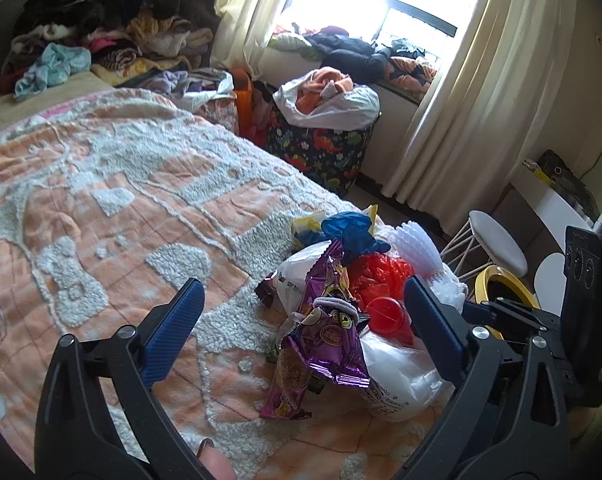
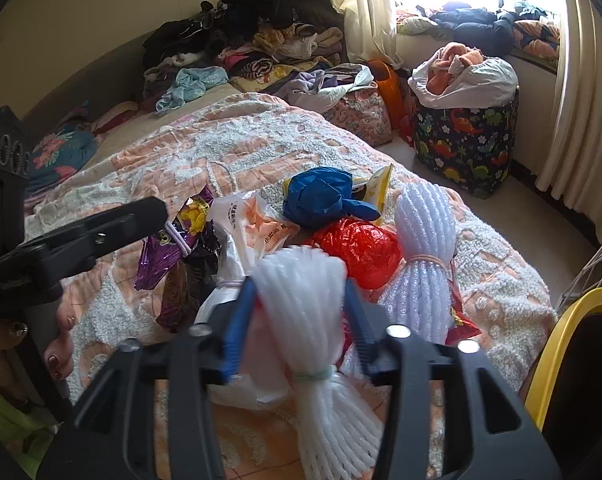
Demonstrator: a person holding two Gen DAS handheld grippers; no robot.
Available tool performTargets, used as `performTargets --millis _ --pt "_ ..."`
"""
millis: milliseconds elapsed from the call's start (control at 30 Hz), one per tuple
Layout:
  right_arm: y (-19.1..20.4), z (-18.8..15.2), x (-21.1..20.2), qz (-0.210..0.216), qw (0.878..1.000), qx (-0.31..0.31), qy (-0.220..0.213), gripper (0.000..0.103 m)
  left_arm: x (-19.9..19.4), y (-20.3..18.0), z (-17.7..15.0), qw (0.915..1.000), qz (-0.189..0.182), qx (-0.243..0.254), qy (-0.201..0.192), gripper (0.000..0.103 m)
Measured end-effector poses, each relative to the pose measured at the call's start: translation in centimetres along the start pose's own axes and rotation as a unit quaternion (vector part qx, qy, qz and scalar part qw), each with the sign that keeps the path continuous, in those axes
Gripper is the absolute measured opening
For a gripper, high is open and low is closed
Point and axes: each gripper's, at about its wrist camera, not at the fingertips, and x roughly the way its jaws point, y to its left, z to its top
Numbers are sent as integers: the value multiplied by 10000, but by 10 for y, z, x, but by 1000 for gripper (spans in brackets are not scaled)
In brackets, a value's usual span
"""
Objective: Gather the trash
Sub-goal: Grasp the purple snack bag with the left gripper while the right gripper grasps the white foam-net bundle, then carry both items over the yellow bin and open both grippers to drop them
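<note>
A trash pile lies on the orange-and-white blanket (image 1: 101, 208) at the bed's corner. My left gripper (image 1: 305, 332) is open, its blue pads (image 1: 173, 336) on either side of a purple snack wrapper (image 1: 329, 340) without touching it. Behind the wrapper lie a red bag (image 1: 381, 272), a blue bag (image 1: 349, 232) and white bags (image 1: 401, 380). In the right wrist view, my right gripper (image 2: 299, 320) is shut on a white foam-net bundle (image 2: 301, 284) tied with a green band. A second foam-net bundle (image 2: 425, 248), the red bag (image 2: 361, 252) and the blue bag (image 2: 321, 196) lie beyond.
A yellow-rimmed bin (image 2: 557, 344) stands by the bed's right corner, with a white stool (image 1: 497, 240) beside it. A dinosaur-print basket (image 2: 469, 140) holding a bag of clothes sits under the window. Heaped clothes (image 1: 113, 20) cover the far end of the bed.
</note>
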Motion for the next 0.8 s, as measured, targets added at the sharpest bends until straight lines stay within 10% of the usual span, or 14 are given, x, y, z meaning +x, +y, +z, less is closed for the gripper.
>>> performTargets --millis 400,800 --pt "1 -3 -32 303 9984 262 -398 25 11 -10 -9 9990 -87 15 441 33" --pt "-10 3 -76 379 9943 483 -866 24 -25 -27 15 9997 -220 0 -44 32"
